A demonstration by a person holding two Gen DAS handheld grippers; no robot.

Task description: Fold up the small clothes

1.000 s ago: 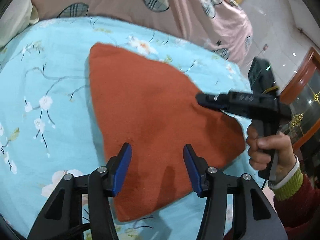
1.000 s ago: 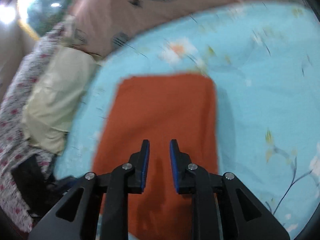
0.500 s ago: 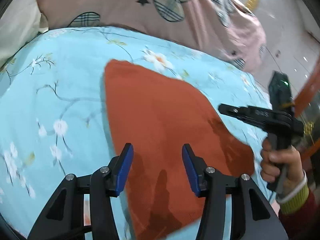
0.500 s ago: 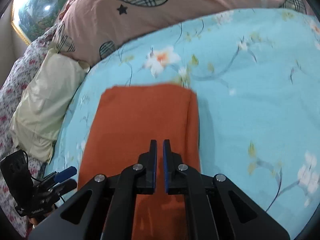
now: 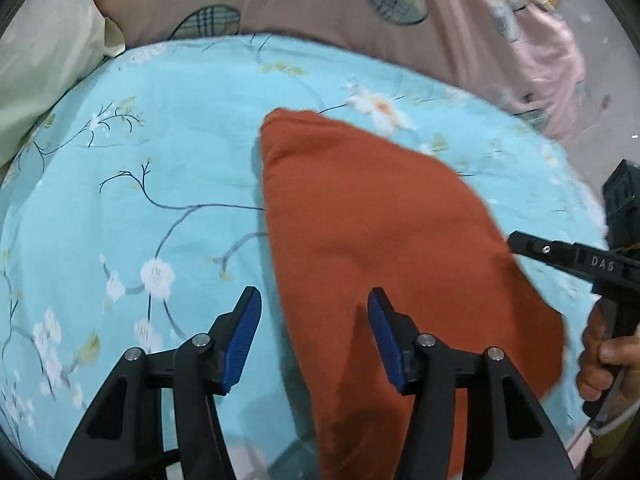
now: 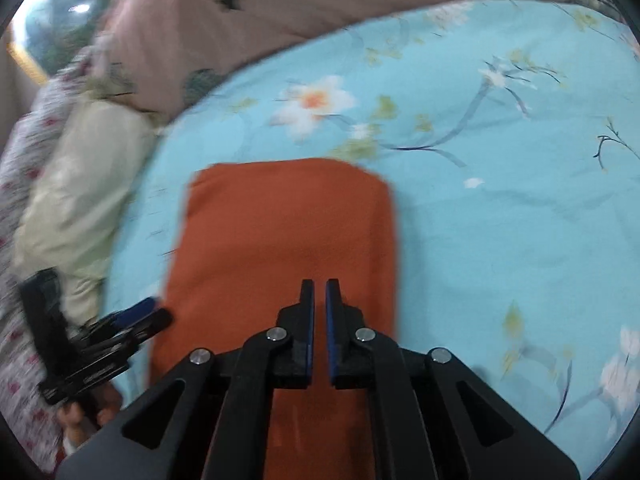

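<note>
The light blue bedsheet with white flowers fills most of both views. My soft rust-orange cloth lies flat on it, mid-frame, already a neat rectangle, so I think little folding is left. Its long side runs from frame bottom up toward the pink pillows. My left gripper is wide apart and empty; my right gripper is nearly together, pinching nothing.

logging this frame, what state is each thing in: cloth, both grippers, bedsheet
orange cloth: folded, lying flat on the bedsheet, not gripped
left gripper: open, empty, over the cloth's edge
right gripper: nearly shut, empty, above the cloth
bedsheet: spread out
</note>
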